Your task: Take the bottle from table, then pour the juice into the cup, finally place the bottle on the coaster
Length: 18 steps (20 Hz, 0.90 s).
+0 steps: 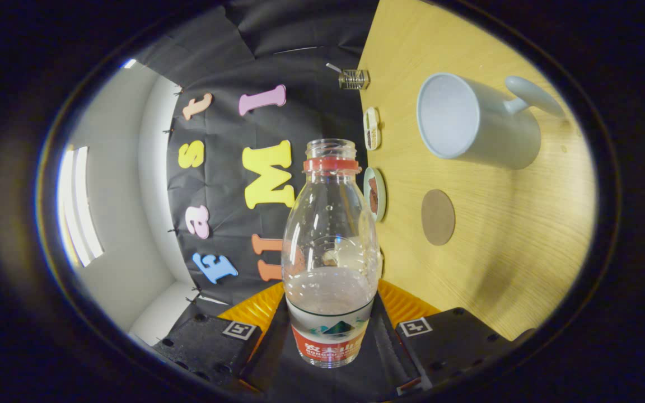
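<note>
Jaws clamp uncapped bottle [329,263]; cup [476,120], coaster [438,217] beyond on table [513,235].

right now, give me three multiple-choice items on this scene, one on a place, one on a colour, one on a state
1. Where is the round brown coaster?
A. on the wooden table, between the fingers and the mug
B. inside the mug
C. under the bottle

2. What colour is the ring at the neck of the clear plastic bottle?
A. blue
B. red
C. green

3. What is the gripper doing?
A. open, away from everything
B. shut on the mug handle
C. shut on the bottle's lower part

Answers:
1 A: the coaster lies bare on the table short of the pale mug.
2 B: a red ring sits just below the open, capless mouth.
3 C: the bottle sits clamped between both fingers, some liquid still inside.
</note>
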Available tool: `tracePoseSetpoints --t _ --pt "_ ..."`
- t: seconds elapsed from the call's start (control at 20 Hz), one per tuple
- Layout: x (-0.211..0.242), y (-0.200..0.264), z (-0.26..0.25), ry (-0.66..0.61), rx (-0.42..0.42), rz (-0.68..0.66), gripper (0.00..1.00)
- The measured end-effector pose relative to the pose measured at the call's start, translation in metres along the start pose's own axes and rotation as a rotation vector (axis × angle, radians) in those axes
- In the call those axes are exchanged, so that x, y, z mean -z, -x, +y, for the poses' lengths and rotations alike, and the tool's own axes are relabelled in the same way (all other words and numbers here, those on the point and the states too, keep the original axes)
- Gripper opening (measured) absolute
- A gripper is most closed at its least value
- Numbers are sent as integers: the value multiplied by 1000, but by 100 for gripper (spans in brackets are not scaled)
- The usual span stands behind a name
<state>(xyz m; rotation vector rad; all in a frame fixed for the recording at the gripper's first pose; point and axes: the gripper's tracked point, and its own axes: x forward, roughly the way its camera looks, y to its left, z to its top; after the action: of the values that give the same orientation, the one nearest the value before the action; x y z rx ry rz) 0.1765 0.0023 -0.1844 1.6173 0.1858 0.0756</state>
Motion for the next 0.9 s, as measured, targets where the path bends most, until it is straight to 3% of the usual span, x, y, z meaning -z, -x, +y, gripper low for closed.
tracePoseSetpoints --t 0.9 --pt "-1 1 13 -91 -26 -5 78"
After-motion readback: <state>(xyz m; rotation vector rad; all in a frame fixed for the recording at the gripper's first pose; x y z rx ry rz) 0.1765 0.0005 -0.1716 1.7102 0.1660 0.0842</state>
